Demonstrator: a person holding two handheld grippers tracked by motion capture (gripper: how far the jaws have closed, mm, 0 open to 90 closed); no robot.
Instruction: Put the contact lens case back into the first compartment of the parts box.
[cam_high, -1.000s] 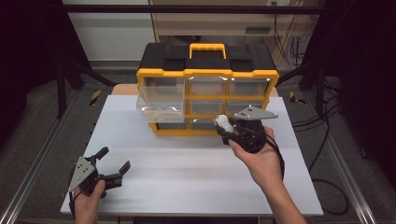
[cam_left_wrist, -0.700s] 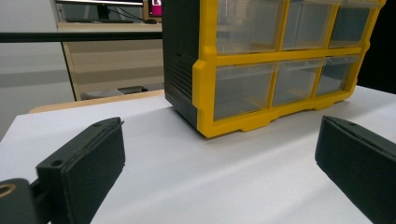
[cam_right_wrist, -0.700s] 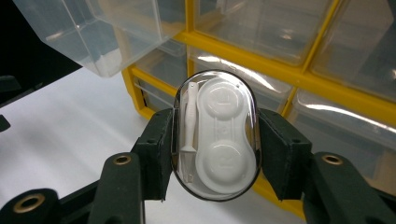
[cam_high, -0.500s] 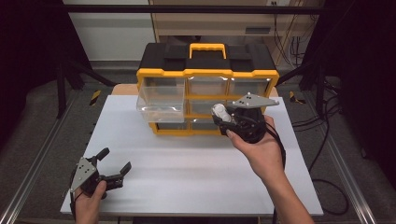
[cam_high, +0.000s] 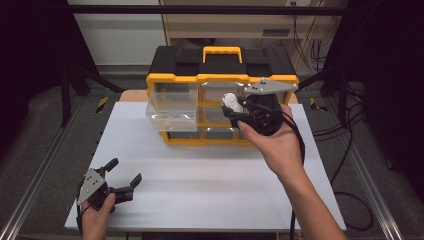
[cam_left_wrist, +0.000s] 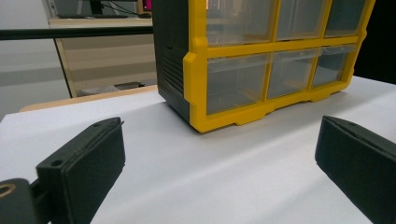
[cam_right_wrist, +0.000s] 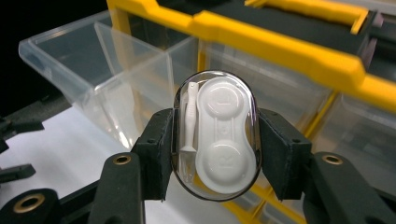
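Note:
A black and yellow drawer organizer (cam_high: 220, 75) (cam_left_wrist: 261, 60) stands at the back of the white table (cam_high: 200, 180). Its top-left clear drawer (cam_high: 171, 107) (cam_right_wrist: 88, 60) is pulled out and looks empty. My right gripper (cam_high: 233, 106) (cam_right_wrist: 215, 135) is raised in front of the organizer's middle drawers, shut on a clear oval contact lens case (cam_high: 230, 102) (cam_right_wrist: 215, 133) with a white lens holder and small tweezers inside. The pulled-out drawer lies to its left. My left gripper (cam_high: 123, 176) (cam_left_wrist: 219, 177) rests low at the table's front left corner, open, nothing between its jaws.
Metal rails run along both sides of the table. Cables (cam_high: 350, 150) trail on the floor at the right. A wooden board edge (cam_left_wrist: 84, 99) shows behind the table. Bare table surface stretches between the two grippers.
My right gripper has lifted the contact lens case upward and leftward, from in front of the lower drawers to the middle drawers, closer to the open drawer. The left gripper stayed put.

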